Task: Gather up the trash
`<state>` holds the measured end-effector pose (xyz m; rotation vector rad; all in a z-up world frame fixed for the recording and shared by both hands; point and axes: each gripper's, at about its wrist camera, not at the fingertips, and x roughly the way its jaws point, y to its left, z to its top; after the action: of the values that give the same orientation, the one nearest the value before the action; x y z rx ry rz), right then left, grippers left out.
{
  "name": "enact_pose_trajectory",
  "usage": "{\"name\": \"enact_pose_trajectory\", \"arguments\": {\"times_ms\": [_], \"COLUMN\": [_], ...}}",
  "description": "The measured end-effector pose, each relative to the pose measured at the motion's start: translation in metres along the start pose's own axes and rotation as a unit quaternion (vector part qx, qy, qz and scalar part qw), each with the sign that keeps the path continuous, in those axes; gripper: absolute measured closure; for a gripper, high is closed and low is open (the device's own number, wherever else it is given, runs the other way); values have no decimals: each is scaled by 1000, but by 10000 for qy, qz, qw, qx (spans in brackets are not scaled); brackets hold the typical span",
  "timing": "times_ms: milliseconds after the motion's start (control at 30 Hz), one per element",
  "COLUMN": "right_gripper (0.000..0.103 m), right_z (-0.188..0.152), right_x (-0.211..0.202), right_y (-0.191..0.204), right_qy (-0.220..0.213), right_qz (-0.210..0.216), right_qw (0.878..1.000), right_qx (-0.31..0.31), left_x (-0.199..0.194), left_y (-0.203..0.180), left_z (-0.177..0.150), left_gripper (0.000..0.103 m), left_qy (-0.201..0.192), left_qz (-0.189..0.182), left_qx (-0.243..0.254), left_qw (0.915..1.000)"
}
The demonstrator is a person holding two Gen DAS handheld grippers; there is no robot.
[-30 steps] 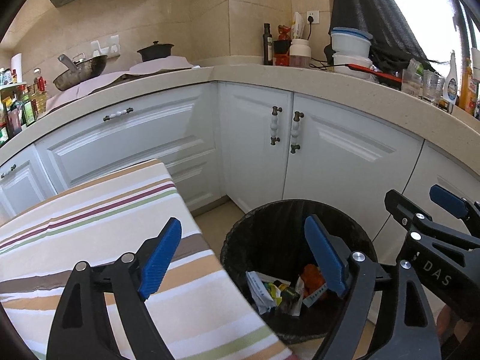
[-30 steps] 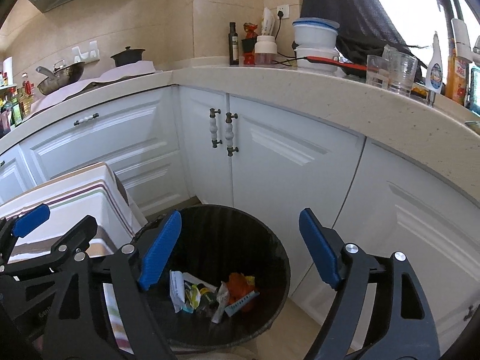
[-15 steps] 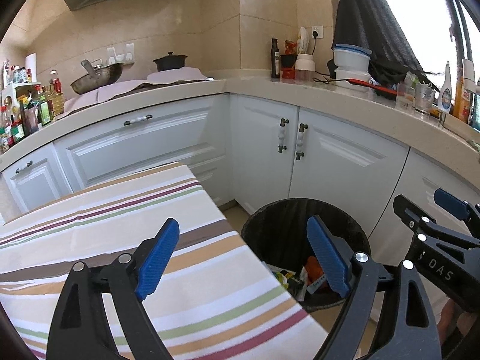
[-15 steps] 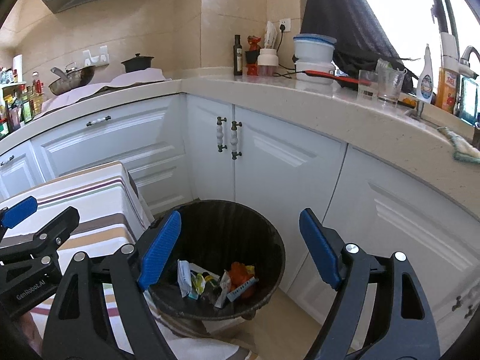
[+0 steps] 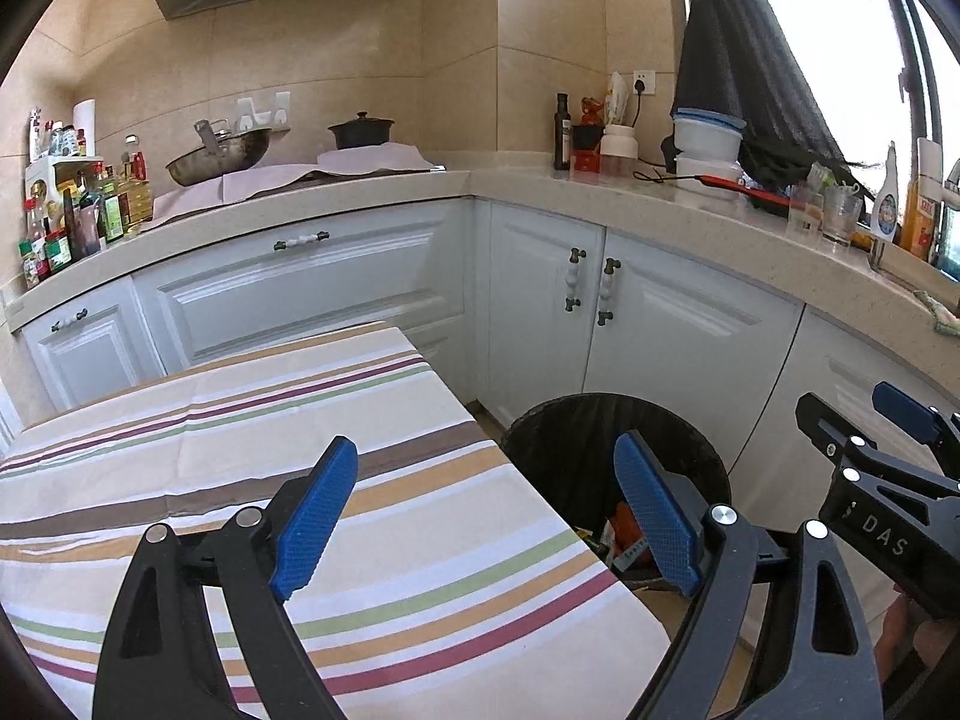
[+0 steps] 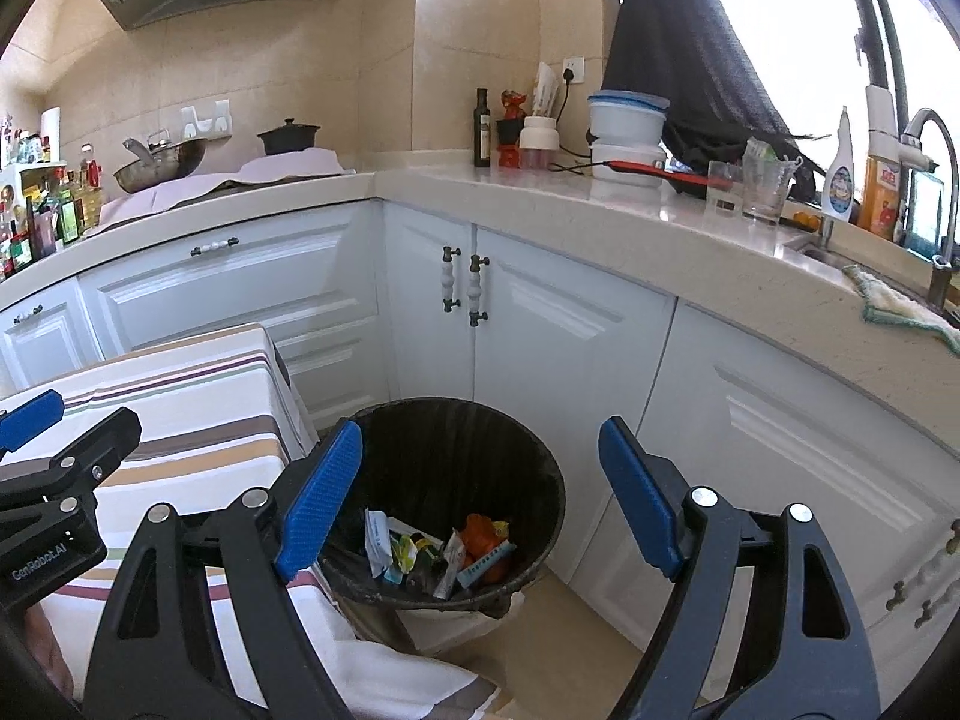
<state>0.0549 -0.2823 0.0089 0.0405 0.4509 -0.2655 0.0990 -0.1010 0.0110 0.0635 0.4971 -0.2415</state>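
A black trash bin point(image 6: 456, 432) stands on the floor between the striped table and the white cabinets; it also shows in the left wrist view point(image 5: 576, 432). Crumpled wrappers and an orange piece of trash point(image 6: 444, 549) lie at its bottom. My left gripper point(image 5: 486, 522) is open and empty, held over the table's right edge. My right gripper point(image 6: 480, 501) is open and empty, held above the bin. The right gripper also shows at the right edge of the left wrist view point(image 5: 882, 480), and the left gripper shows at the left of the right wrist view point(image 6: 54, 462).
The table has a striped cloth point(image 5: 240, 438) with nothing on it. White corner cabinets point(image 6: 540, 324) carry a counter point(image 6: 690, 222) with bottles, containers, glasses and a wok. A sink with a tap point(image 6: 936, 180) is at the far right.
Both grippers have risen and pulled back from the bin, so more of the table and kitchen shows. Both jaws stay open and empty.
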Motion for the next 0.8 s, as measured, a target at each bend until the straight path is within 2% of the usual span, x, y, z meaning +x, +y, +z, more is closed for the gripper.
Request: {"name": "enact_pose_trajectory", "arguments": {"times_ms": [800], "right_gripper": [24], "right_z": [2], "right_x": [-16], "right_y": [-1], "right_qy": [-131], "right_qz": [-16], "right_qw": [9999], "right_qx": [-22], "left_x": [-12], "left_y": [2], "left_z": [-1], "left_gripper": [18], "left_qy": [-112], "left_qz": [4], "left_qx": [-39], "left_qw": [9999]}}
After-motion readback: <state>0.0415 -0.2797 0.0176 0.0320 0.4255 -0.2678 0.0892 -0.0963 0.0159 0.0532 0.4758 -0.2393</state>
